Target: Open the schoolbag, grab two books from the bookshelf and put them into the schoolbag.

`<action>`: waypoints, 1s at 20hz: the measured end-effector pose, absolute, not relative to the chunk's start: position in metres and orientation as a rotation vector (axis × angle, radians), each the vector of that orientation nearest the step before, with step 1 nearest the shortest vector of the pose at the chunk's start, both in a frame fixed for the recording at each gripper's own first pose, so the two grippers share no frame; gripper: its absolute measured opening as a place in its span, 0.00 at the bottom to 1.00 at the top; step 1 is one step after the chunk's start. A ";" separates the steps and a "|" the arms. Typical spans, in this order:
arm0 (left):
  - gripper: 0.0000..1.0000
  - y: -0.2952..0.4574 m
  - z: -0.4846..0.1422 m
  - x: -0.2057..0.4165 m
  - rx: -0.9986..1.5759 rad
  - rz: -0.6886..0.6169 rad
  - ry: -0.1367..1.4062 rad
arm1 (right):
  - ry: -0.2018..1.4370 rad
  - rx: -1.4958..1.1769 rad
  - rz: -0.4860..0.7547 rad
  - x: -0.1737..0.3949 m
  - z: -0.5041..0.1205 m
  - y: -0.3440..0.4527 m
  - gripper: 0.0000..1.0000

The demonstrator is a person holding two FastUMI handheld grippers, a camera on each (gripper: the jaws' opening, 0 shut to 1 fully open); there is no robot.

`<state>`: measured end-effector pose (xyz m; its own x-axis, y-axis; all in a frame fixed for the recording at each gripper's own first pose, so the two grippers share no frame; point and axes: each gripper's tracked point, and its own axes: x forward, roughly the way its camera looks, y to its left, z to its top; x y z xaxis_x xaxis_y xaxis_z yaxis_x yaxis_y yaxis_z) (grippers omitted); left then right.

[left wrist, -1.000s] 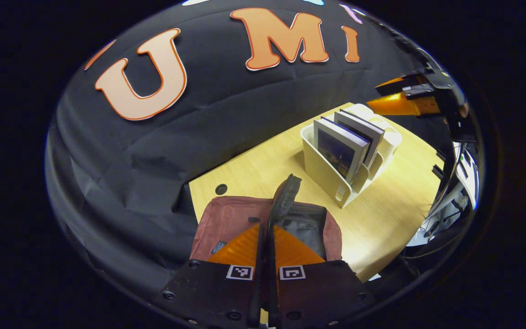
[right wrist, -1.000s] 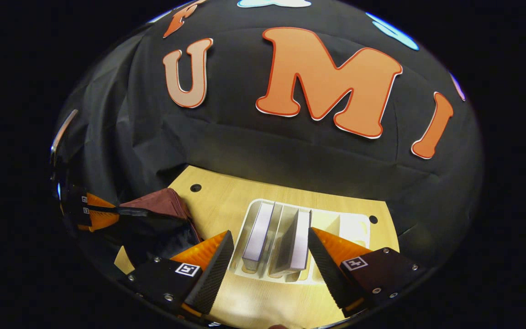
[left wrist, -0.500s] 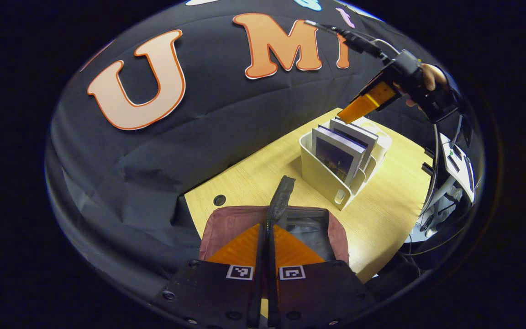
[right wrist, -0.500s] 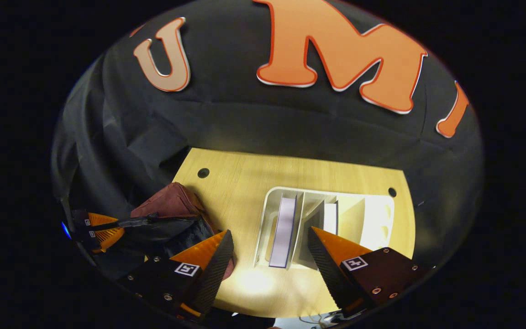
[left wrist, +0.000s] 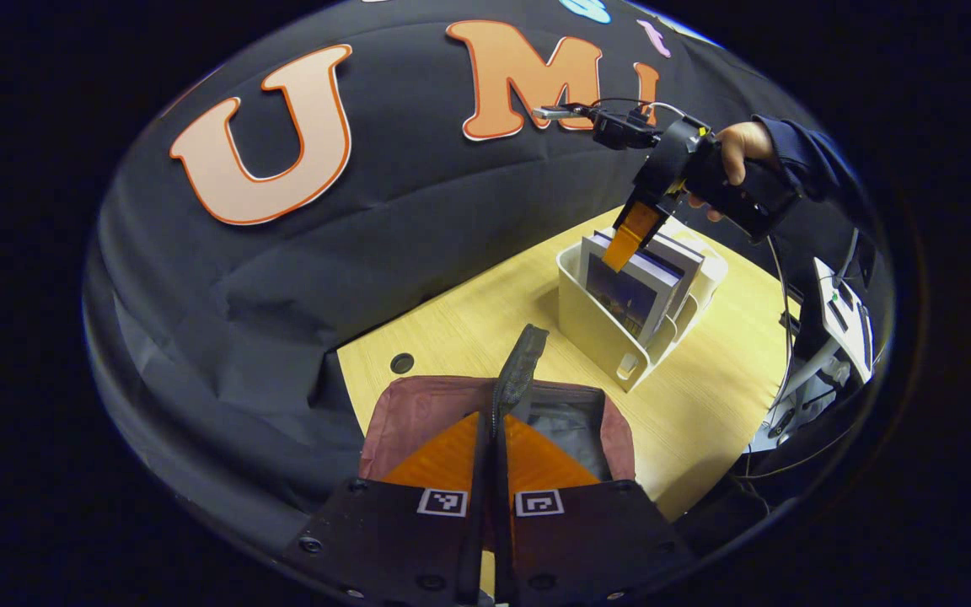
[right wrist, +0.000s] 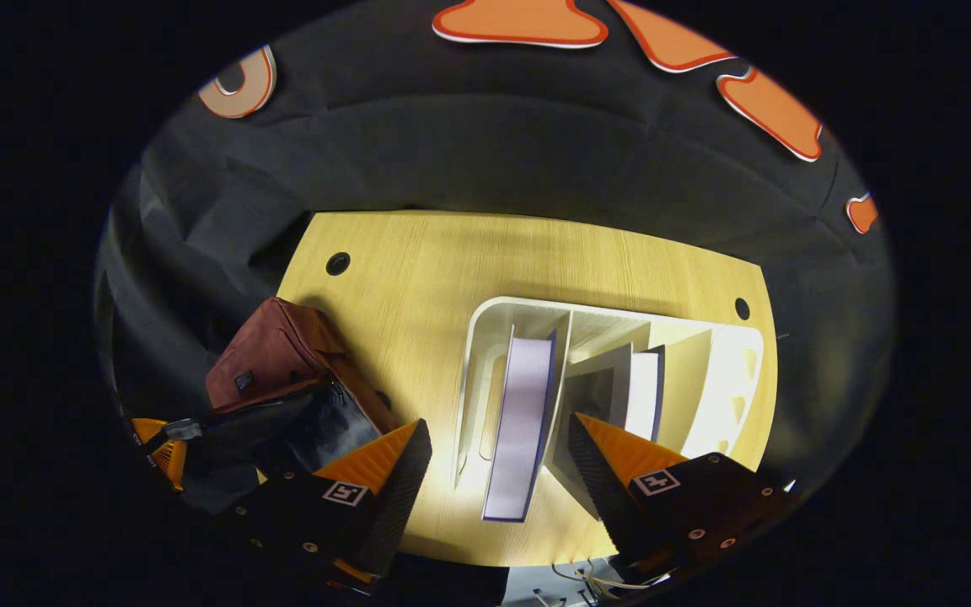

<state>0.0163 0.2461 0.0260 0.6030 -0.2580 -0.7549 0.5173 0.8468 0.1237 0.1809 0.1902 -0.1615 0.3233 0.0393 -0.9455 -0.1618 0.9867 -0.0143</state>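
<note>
The schoolbag (left wrist: 426, 413) stands open on the table (right wrist: 485, 253), so the first step looks done; both books remain in the bookshelf (right wrist: 485, 337), so both fetches are left. From the right gripper (right wrist: 498, 459), the bookshelf lies straight below and ahead, the bag off to its left. The left gripper (left wrist: 494, 447) is closed, its fingers pinching the bag's black strap (left wrist: 519, 371), which rises just ahead of them and holds the mouth open. The right gripper's jaws stand wide apart and touch nothing; the first book (right wrist: 523, 421) sits upright between them, directly beneath. The second book (right wrist: 641, 392) leans in the next compartment, just beyond the gripper's right finger.
</note>
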 end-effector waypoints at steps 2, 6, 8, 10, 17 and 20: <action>0.07 0.246 0.023 0.016 0.339 -0.456 0.816 | 1.264 -0.134 0.114 0.183 -0.173 0.187 0.97; 0.07 0.248 0.020 0.017 0.334 -0.438 0.821 | 1.283 -0.189 0.074 0.191 -0.192 0.180 0.92; 0.07 0.247 0.018 0.017 0.338 -0.435 0.824 | 1.305 -0.191 0.064 0.189 -0.201 0.181 0.89; 0.07 0.248 0.019 0.016 0.347 -0.434 0.823 | 1.329 -0.212 0.053 0.189 -0.212 0.179 0.83; 0.07 0.245 0.014 0.015 0.351 -0.436 0.820 | 1.400 -0.169 0.008 0.177 -0.235 0.181 0.46; 0.07 0.247 0.013 0.016 0.349 -0.443 0.819 | 1.416 -0.160 0.006 0.172 -0.230 0.181 0.40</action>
